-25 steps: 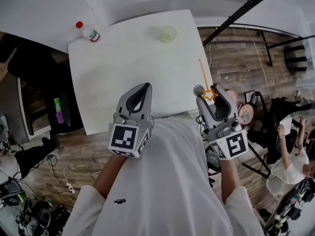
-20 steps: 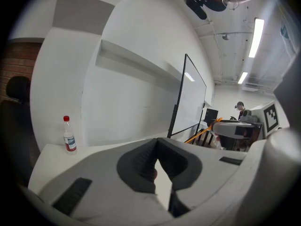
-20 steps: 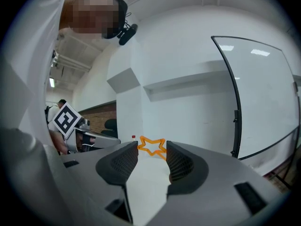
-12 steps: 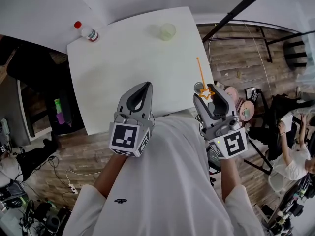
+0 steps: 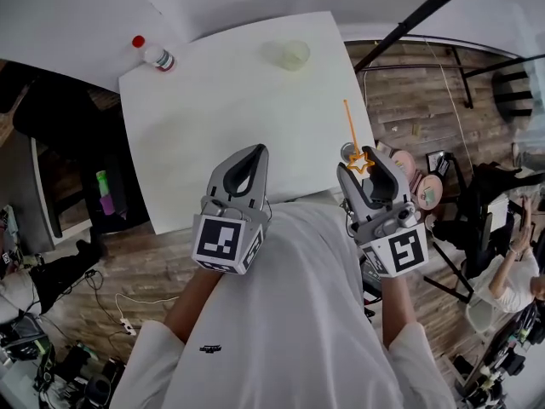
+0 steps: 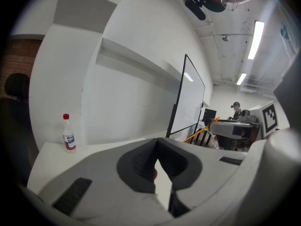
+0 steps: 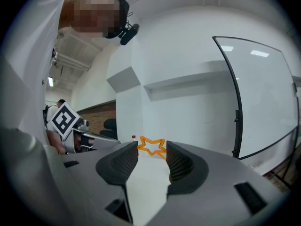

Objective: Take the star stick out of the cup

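Observation:
The orange star stick point(image 5: 360, 161) is in the air beside the table's right edge, its star between the tips of my right gripper point(image 5: 362, 167) and its thin stick pointing away over the table. In the right gripper view the star point(image 7: 152, 146) sits pinched between the two jaw tips of the right gripper point(image 7: 151, 152). A pale translucent cup point(image 5: 294, 54) stands far off, near the table's back edge, with nothing sticking out of it. My left gripper point(image 5: 253, 152) hovers at the table's near edge, shut and holding nothing; its tips touch in the left gripper view point(image 6: 156, 144).
A small bottle with a red cap point(image 5: 158, 57) stands at the white table's point(image 5: 221, 118) back left corner, also visible as the bottle point(image 6: 68, 132). Black stand poles and stools stand on the wooden floor to the right. A person sits at the far right.
Nothing has clearly changed; the view sways slightly while both grippers keep their places and the right one keeps the star stick.

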`<state>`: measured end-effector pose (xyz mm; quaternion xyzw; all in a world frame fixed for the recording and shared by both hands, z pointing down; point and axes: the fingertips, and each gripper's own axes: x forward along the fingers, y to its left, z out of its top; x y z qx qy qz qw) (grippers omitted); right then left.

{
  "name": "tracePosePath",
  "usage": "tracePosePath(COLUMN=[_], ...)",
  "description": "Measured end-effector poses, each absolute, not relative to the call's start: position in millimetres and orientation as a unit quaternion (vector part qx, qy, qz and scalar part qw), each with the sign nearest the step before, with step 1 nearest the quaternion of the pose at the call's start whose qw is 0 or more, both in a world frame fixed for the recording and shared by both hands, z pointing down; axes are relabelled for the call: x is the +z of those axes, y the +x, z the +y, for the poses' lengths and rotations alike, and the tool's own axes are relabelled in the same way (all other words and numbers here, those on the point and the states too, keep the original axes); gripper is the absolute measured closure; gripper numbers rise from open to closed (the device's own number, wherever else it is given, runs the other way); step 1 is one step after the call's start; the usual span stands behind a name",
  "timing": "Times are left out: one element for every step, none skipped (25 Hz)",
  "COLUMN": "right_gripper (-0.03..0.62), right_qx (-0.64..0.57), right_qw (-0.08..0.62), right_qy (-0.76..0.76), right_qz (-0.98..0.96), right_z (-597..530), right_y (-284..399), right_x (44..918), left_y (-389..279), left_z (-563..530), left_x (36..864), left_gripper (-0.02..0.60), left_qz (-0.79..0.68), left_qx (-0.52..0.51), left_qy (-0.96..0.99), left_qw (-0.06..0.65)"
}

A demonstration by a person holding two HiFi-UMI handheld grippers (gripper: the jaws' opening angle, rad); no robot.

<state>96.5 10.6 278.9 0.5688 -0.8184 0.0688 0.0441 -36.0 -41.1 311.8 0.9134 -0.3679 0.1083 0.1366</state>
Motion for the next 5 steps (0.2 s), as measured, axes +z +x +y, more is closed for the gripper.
tracePosePath(right_gripper=[0.402, 0.402, 0.402, 0.402, 0.402], right_qx=[0.069, 0.07, 0.07, 0.071, 0.071], right_qw=[0.044, 0.043, 0.043, 0.043, 0.043], right_qy=[0.569, 0.569, 0.569, 0.57, 0.57], right_qz=[-0.818, -0.818, -0.818, -0.818, -0.817], right_z=[10.4, 9.9, 9.0, 8.2, 7.3], right_y=[95.1, 93.8, 92.5, 91.2, 90.0], right_x=[279.3, 279.9, 280.5, 281.1, 281.8], left_y=[-36.9, -38.0, -39.1, -40.2, -41.2], left_z=[-40.8, -40.8, -41.0, -41.2, -41.5], left_x=[312.4, 313.0, 313.5, 314.1, 314.7], left_gripper=[0.578, 0.578, 0.578, 0.578, 0.578], left_qz=[-0.368, -0.367, -0.367, -0.367, -0.367], left_qx=[0.109, 0.109, 0.109, 0.11, 0.11], left_qy=[0.913, 0.913, 0.913, 0.913, 0.913], left_qw=[0.137, 0.138, 0.138, 0.138, 0.139])
